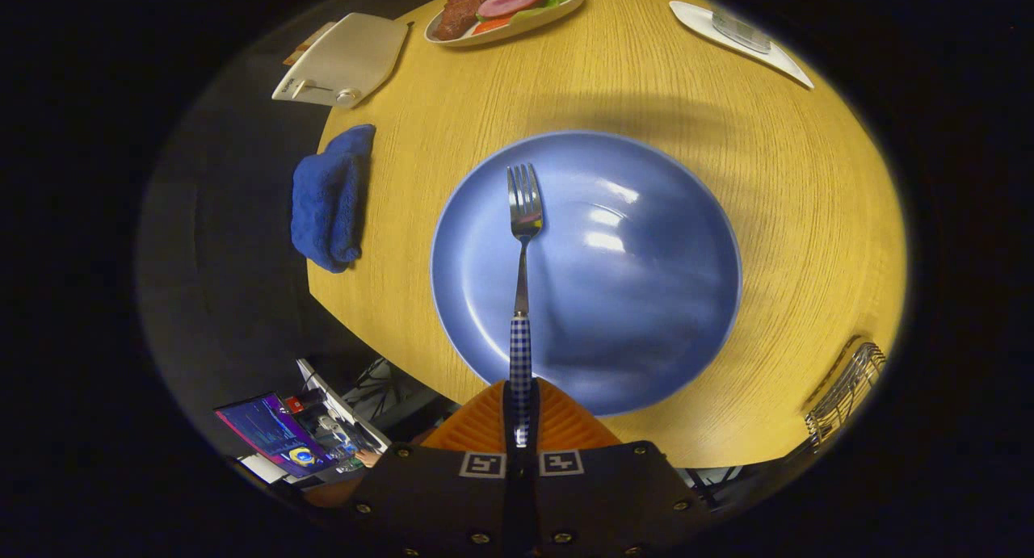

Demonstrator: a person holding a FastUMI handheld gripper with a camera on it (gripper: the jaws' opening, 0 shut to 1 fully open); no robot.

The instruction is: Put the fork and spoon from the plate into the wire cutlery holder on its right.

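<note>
One gripper (521, 417): its two fingers (485, 425) are pressing together on the checked handle of the fork, one finger on each side, at the near rim of the plate.
Fork (523, 243): it is being held by its handle and is pointing straight ahead from the fingers; the metal neck and tines are reaching over the middle of the plate. Whether the tines are touching the plate surface cannot be told.
Plate (646, 299): a round blue plate is lying on the desk just ahead of the fingers, with bright reflections showing near its centre.
Wire cutlery holder (848, 388): it is standing to the right of the plate, near the desk edge, well apart from the fork.
Desk (808, 219): a light wooden surface is carrying all the items.
Blue cloth (331, 199): it is lying folded at the left edge of the desk, left of the plate.
Toaster (343, 61): a pale appliance is sitting beyond the cloth at the far left corner.
Food dish (505, 9): an oval dish with meat and greens is resting at the far side of the desk.
White tray (743, 41): it is lying at the far right, holding a clear object.
</note>
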